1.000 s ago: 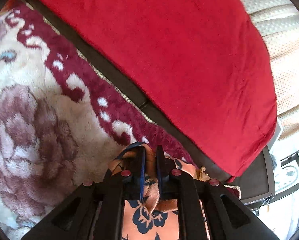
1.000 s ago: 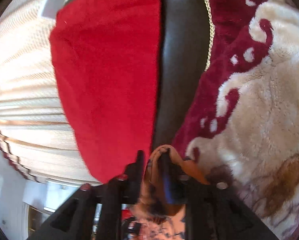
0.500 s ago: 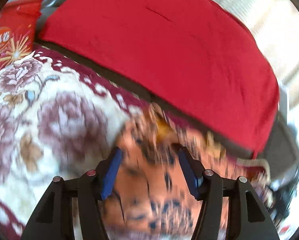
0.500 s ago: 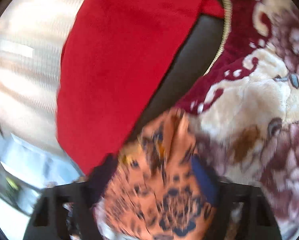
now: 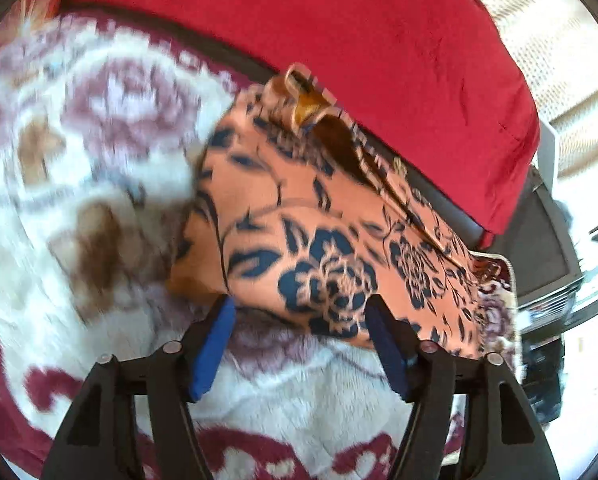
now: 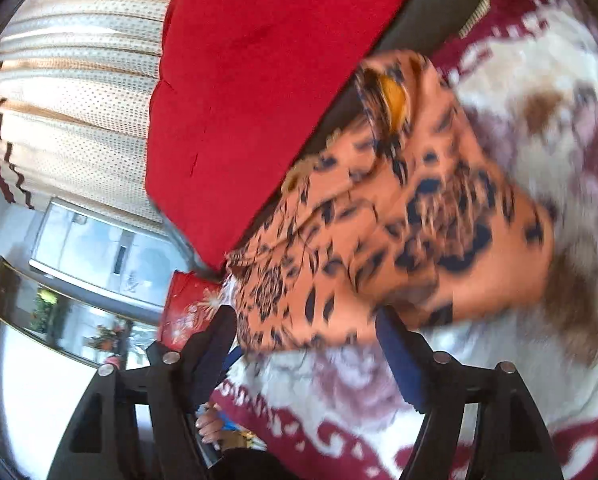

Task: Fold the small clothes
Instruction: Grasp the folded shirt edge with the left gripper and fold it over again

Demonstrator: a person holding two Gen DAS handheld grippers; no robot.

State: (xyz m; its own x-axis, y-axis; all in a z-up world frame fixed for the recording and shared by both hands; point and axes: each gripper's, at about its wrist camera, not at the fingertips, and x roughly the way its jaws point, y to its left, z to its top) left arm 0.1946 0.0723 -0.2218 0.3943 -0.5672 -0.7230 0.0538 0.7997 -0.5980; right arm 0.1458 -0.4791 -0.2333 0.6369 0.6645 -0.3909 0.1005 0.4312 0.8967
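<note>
An orange garment with a dark blue flower print (image 5: pixel 331 232) lies folded on the plush rug (image 5: pixel 99 200), its far edge against the dark sofa base. My left gripper (image 5: pixel 299 320) hovers just short of the garment's near edge, jaws opening, with nothing pressed between the blue pads (image 5: pixel 213 350). In the right wrist view the same garment (image 6: pixel 399 220) lies ahead of my right gripper (image 6: pixel 305 330), whose jaws are also opening and clear of the cloth. Both views are motion-blurred.
A red blanket (image 5: pixel 339 32) covers the sofa behind the garment, with cream curtains (image 6: pixel 71 80) beyond. A red snack bag (image 6: pixel 187 308) lies on the rug. A person's hand (image 6: pixel 211 426) shows low in the right wrist view, beside a glass-topped table (image 5: pixel 579 280).
Both grippers were shut on the garment's edge near the sofa; they have let it go, opened wide and drawn back, and the garment now lies folded on the rug.
</note>
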